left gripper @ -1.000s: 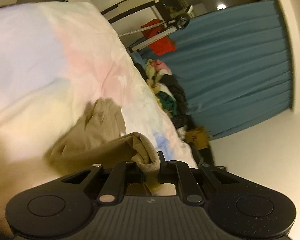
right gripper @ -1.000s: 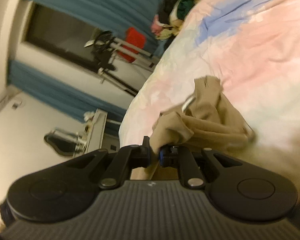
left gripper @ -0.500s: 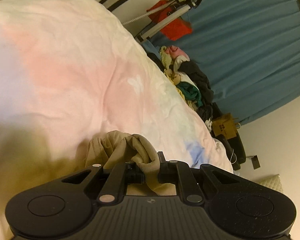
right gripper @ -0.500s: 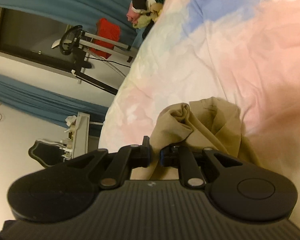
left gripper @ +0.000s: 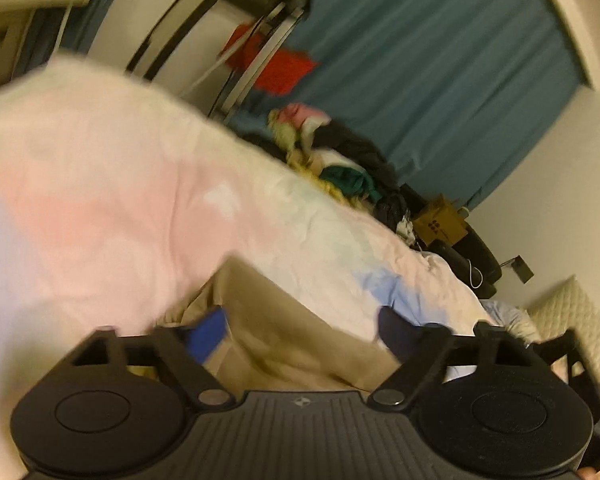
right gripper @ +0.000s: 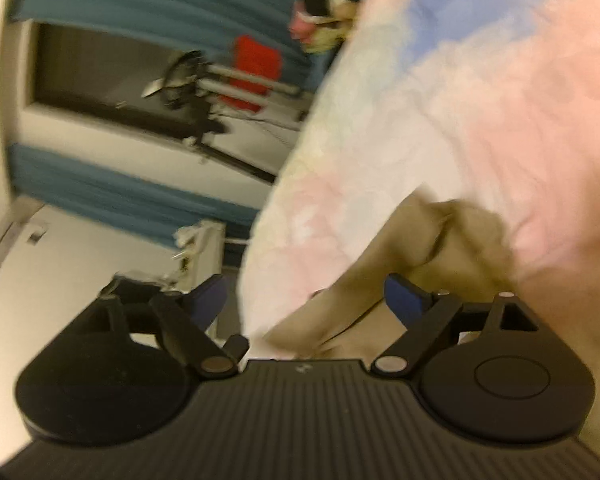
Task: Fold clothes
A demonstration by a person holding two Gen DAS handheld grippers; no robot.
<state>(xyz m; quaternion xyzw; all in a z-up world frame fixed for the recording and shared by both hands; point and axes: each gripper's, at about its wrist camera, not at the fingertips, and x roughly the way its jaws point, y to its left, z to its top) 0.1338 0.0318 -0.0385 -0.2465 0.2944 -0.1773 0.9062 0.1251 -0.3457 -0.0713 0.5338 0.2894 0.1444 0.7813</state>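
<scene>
A tan garment (left gripper: 284,332) lies on a bed with a pastel pink, blue and white cover (left gripper: 112,200). My left gripper (left gripper: 300,332) is open, its blue-padded fingers spread wide just above the cloth, which lies flat between them. In the right wrist view the same tan garment (right gripper: 412,264) lies bunched on the cover (right gripper: 500,112). My right gripper (right gripper: 312,300) is open too, its jaws wide apart with the cloth below and beyond them. Neither gripper holds anything. Both views are motion-blurred.
A heap of mixed clothes (left gripper: 332,160) sits at the far edge of the bed. Behind it hang teal curtains (left gripper: 440,60). A metal rack with a red item (left gripper: 276,60) stands by the wall. A brown cardboard box (left gripper: 440,224) sits on the floor.
Both grippers were shut on bunched folds of the tan garment; now both have opened wide and let it go. The cloth has dropped onto the bed cover.
</scene>
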